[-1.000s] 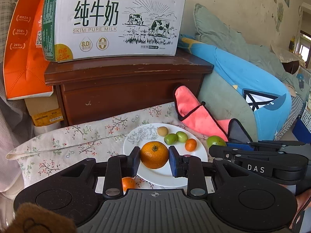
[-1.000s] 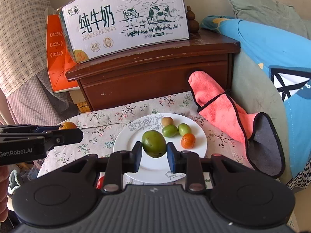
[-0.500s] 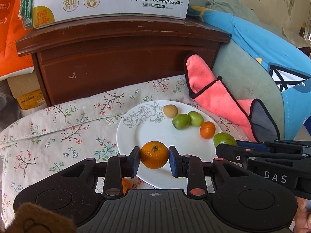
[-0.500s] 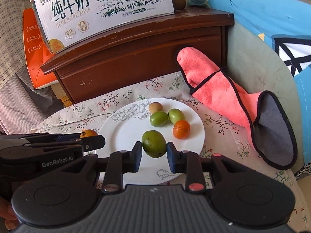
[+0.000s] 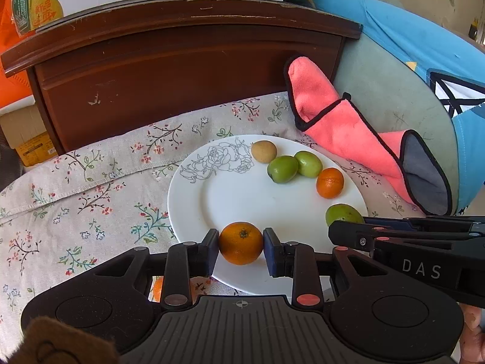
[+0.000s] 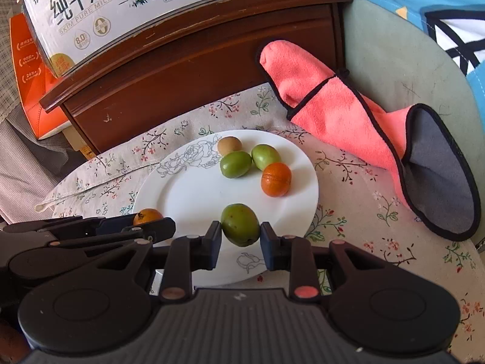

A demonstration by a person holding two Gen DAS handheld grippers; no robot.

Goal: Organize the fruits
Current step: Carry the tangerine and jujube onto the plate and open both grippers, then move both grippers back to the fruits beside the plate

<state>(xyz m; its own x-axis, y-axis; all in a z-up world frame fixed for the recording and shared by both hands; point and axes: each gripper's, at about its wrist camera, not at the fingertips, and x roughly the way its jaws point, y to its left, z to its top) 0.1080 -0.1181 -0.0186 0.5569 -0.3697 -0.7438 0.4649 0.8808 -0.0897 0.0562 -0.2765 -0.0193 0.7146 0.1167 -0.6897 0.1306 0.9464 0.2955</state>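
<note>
A white plate [image 5: 212,200] [image 6: 182,194] lies on a floral cloth. On its far side sit a tan fruit [image 5: 264,151], two small green fruits [image 5: 282,169] [image 5: 308,163] and a small orange fruit [image 5: 330,182]. My left gripper [image 5: 241,244] is shut on an orange [image 5: 241,243] over the plate's near edge. My right gripper [image 6: 240,226] is shut on a larger green fruit [image 6: 240,224] low over the plate's near right part. Another orange fruit [image 5: 157,288] lies on the cloth, partly hidden under my left gripper.
A dark wooden nightstand [image 5: 182,60] stands behind the cloth with a milk carton box [image 6: 121,9] on top. A pink cloth with black trim [image 5: 348,127] lies to the right against a green cushion [image 6: 394,60]. An orange bag [image 6: 27,69] is at far left.
Both grippers have moved down and forward toward the plate, each still holding its fruit. The fruits on the plate have not moved.
</note>
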